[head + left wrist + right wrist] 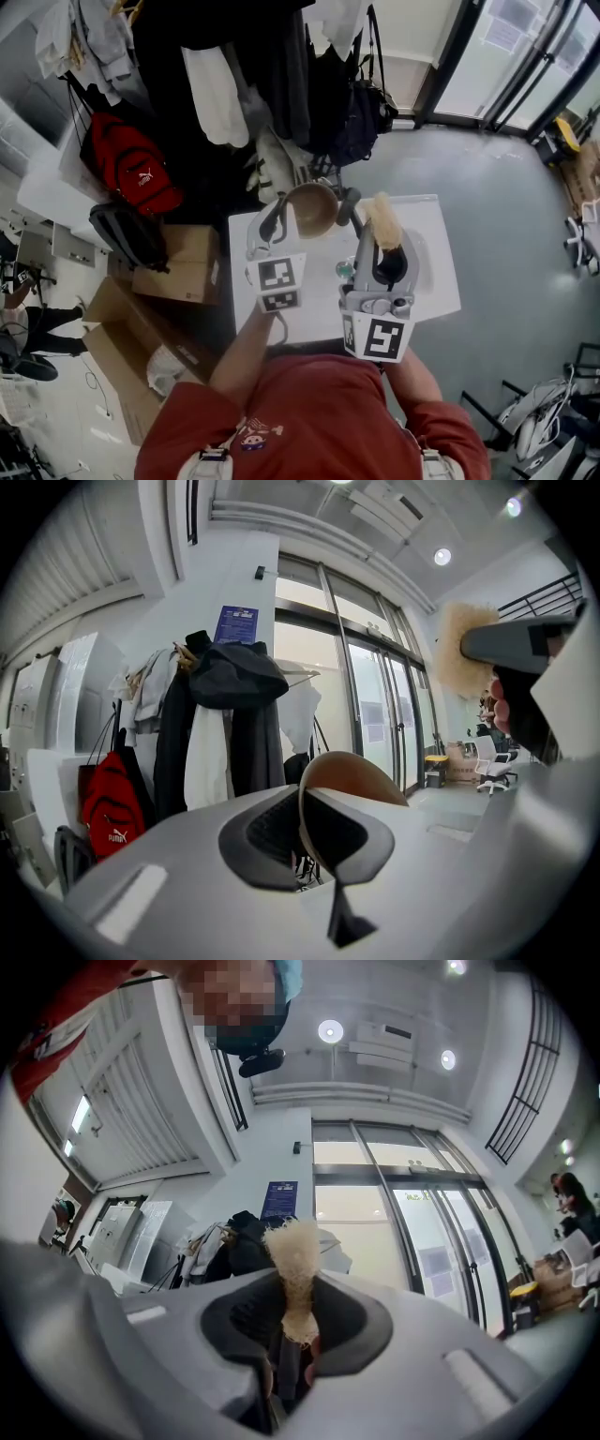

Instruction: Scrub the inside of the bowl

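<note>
The left gripper clamps the bowl by its rim, just left of the scrubber pinched in the right gripper.

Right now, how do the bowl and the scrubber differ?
The bowl is brown and smooth; the scrubber is pale and fibrous. The left tongs pinch the bowl by its rim; the right tongs clamp the scrubber, which sticks out past them. Both are gripped, not touching each other.
</note>
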{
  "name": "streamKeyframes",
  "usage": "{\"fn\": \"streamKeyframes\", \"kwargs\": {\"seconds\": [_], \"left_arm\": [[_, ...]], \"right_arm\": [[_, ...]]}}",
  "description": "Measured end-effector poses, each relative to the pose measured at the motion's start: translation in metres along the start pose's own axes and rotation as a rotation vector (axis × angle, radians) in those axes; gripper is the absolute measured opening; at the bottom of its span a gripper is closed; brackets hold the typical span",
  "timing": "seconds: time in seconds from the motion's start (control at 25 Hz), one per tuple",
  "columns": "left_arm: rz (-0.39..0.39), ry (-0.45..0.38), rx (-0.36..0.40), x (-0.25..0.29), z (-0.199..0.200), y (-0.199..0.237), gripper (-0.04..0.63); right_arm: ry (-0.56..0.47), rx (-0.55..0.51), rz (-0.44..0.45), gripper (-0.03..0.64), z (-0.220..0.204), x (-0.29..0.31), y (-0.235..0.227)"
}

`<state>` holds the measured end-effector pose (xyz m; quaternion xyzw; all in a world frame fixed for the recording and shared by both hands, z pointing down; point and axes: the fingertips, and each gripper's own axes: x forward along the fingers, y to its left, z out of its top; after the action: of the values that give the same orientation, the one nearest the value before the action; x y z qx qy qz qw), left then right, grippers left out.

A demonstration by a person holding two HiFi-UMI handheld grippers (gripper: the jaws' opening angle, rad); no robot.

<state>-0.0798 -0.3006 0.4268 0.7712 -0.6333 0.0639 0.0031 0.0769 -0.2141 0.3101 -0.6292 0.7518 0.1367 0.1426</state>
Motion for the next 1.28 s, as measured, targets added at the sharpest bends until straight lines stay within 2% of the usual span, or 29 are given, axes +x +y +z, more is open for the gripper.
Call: {"fn": "streamKeyframes", "kwargs": {"seconds": [0.52, 0.96, 1.08, 1.28], "left_arm": [[0.010, 0.116, -0.021, 0.029, -0.048, -0.004, 0.023], [0.021, 0.251, -0.040, 0.055, -0.107, -0.004, 0.023], [0.016, 0.290, -0.068, 0.063, -0.123, -0.004, 0.023], [0.005, 0.344, -0.156, 0.077, -0.154, -0.007, 0.023]], "right_arm": [[0.049, -0.019, -0.032, 0.077, -0.021, 0.004, -0.023], [0.103, -0.029, -0.045, 0.077, -0.043, 0.008, -0.036], [0.116, -0.032, -0.050, 0.077, -0.048, 0.009, -0.039], [0.138, -0.040, -0.045, 0.077, -0.057, 0.012, -0.041]]}}
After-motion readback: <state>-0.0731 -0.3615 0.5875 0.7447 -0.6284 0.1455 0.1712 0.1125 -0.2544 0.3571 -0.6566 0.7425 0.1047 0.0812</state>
